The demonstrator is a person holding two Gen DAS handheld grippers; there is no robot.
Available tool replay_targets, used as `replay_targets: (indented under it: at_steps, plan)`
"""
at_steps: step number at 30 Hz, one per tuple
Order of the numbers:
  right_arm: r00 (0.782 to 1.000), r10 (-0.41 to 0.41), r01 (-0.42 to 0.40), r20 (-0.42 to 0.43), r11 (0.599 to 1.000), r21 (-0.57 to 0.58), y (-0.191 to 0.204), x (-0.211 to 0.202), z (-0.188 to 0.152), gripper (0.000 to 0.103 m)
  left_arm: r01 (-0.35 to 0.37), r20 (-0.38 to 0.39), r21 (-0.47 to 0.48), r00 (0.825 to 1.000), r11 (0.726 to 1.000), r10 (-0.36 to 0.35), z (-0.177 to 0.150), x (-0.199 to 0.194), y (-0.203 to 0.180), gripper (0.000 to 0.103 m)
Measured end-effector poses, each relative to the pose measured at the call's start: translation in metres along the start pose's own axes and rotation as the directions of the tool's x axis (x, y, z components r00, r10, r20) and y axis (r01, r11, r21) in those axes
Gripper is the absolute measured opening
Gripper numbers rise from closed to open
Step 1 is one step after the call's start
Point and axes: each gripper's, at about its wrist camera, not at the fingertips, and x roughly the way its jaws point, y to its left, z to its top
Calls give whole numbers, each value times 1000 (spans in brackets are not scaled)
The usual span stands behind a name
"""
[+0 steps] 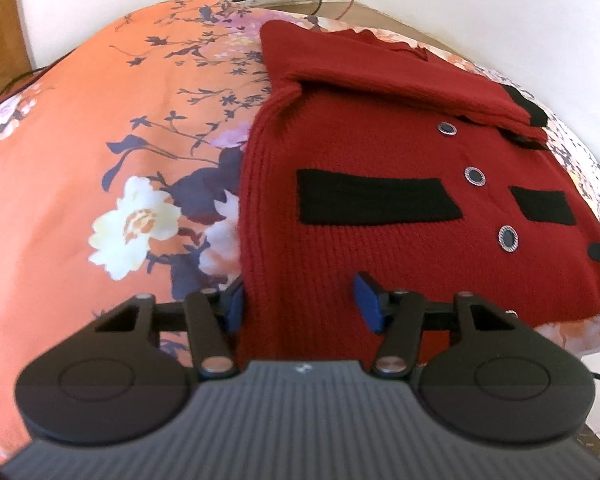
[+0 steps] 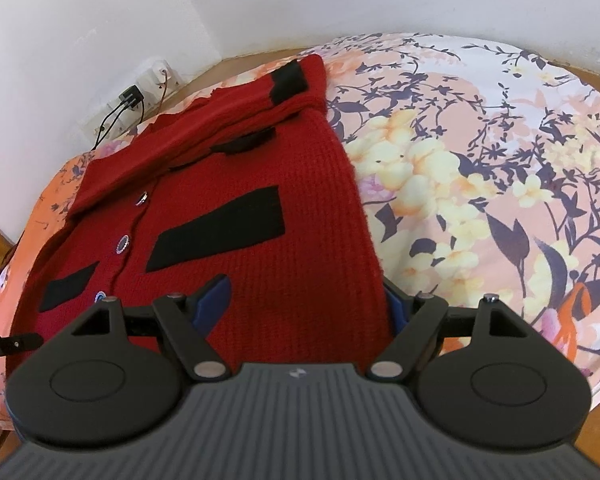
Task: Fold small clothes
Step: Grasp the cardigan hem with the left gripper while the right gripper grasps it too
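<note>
My left gripper (image 1: 302, 300) straddles the near left hem corner of the red cardigan (image 1: 380, 152), fingers apart and not pinching. My right gripper (image 2: 304, 300) spans the near right corner, spread wide.

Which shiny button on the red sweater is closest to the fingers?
In the left wrist view, the lowest button on the red sweater is closest. It sits below the black patches; the other two buttons lie farther up, toward the folded sleeve.
</note>
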Motion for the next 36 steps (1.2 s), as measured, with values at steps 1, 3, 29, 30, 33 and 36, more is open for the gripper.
replay_targets:
  at_steps: [1, 3, 29, 30, 33, 36]
  plan:
    - [1000, 3, -3, -2, 1000, 0, 0, -1, 0, 82, 5, -4, 6, 1000, 1000, -5, -1, -1, 0, 53]
    - [1000, 18, -18, -9, 1000, 3, -1, -3, -1, 82, 7, -9, 22, 1000, 1000, -7, -2, -2, -1, 50]
    - [980, 88, -106, 178, 990, 95, -1, -35, 34, 10, 25, 189, -31, 982, 999, -19, 44, -35, 1, 10]
    - [978, 89, -107, 190, 990, 90, 1, -35, 39, 10, 23, 202, -32, 979, 999, -16, 48, -36, 0, 10]
    - [968, 99, -118, 229, 991, 70, 6, -33, 54, 9, 14, 236, -32, 972, 999, -6, 63, -38, -2, 10]
    - [961, 92, -100, 263, 995, 18, 15, -29, 70, 9, 8, 265, -34, 964, 999, 2, 77, -39, -3, 10]
